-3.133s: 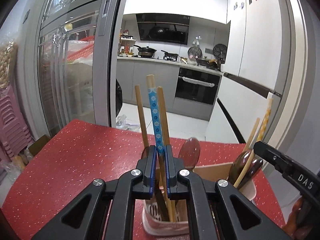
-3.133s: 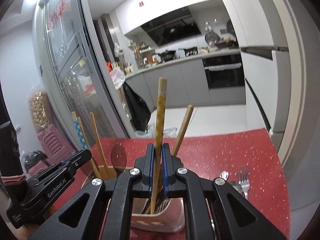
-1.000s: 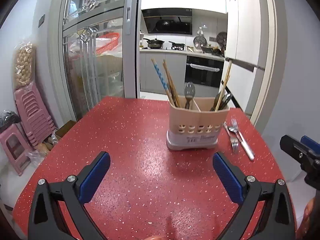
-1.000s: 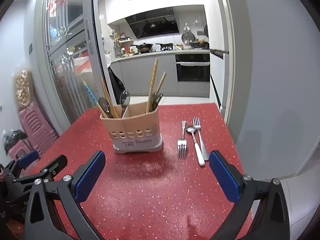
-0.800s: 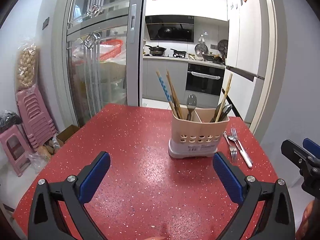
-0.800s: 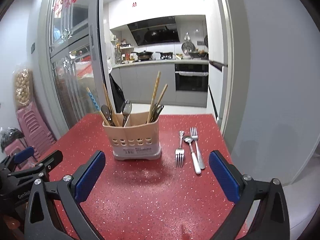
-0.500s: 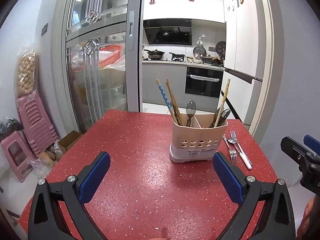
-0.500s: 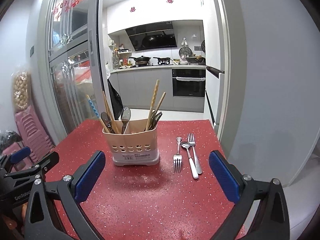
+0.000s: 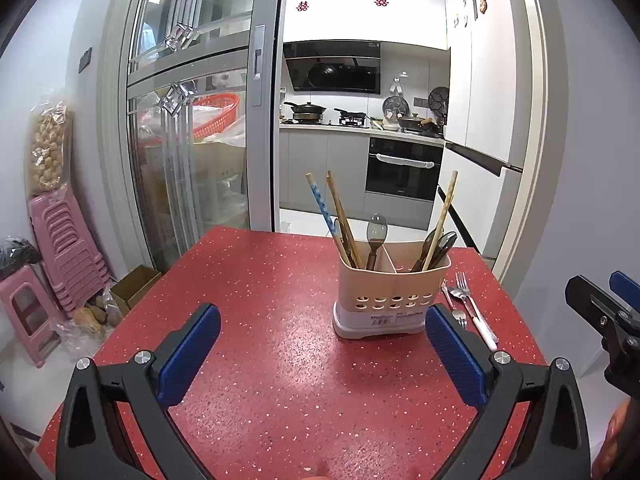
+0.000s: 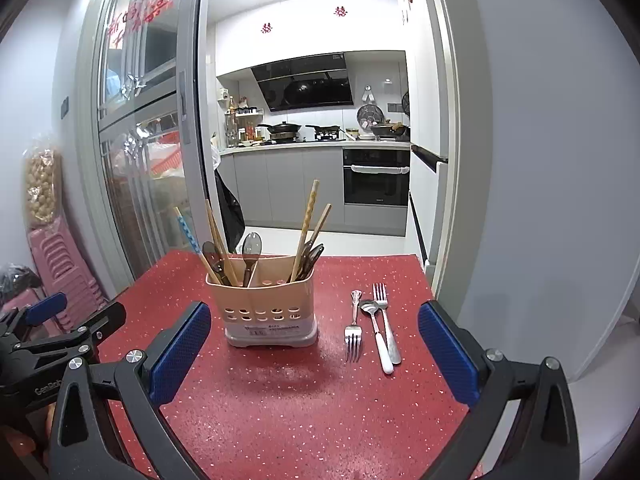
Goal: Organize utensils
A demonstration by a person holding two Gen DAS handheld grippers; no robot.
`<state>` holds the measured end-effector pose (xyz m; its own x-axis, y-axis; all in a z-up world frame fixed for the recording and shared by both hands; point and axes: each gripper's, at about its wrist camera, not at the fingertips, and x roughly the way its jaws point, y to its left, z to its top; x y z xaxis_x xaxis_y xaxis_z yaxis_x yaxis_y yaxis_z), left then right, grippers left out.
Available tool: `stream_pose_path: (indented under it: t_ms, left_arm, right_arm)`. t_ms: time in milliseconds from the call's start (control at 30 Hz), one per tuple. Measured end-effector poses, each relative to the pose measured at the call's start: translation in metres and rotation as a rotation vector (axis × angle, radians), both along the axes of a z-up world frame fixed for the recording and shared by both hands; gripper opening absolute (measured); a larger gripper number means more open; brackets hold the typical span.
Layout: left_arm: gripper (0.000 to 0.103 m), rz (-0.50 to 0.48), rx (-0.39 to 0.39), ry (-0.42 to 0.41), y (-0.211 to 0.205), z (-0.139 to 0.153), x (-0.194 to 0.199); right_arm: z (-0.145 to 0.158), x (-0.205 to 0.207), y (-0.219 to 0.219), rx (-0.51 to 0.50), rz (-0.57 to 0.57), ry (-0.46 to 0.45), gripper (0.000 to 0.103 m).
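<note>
- left gripper (image 9: 323, 354): jaws spread wide, blue pads at lower left and lower right of the left wrist view, nothing between them, above bare red table (image 9: 256, 280).
- right gripper (image 10: 314, 350): jaws also wide apart, holding nothing; blue pads low in the frame either side of centre.
- utensil holder (image 9: 394, 294): beige, slotted, two compartments, upright on the table, centre-right of the left wrist view; centre of the right wrist view (image 10: 264, 306).
- left compartment: blue-patterned chopstick (image 9: 320, 204), wooden chopsticks (image 9: 340, 212), a spoon (image 9: 376, 232), all leaning up and left or upright.
- right compartment: patterned yellow chopstick (image 10: 306, 224), plain wooden chopstick (image 10: 320, 224), dark spoons (image 10: 312, 258).
- loose on the table, just right of the holder: small fork (image 10: 354, 330), white-handled spoon (image 10: 376, 336), larger fork (image 10: 386, 320); lying side by side, roughly parallel, spoon and larger fork touching or nearly so.
- same three pieces partly hidden behind the right pad in the left wrist view.
- background: kitchen with oven (image 10: 376, 178), glass sliding door (image 9: 188, 140), pink stools (image 9: 60, 248) at left edge.
</note>
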<state>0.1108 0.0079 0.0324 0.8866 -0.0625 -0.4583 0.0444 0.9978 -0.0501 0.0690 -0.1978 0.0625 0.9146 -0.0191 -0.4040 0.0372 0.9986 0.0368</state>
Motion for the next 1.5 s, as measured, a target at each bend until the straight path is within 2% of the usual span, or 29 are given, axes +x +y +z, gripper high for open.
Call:
stream_pose_path:
  t_ms: [1500]
  left_arm:
    - [0.103,0.009,-0.006,0.008,-0.0013,-0.0001,0.0048]
  right_arm:
    - [0.0024,0.0017,-0.0002,0.003,0.023,0.004,0.103]
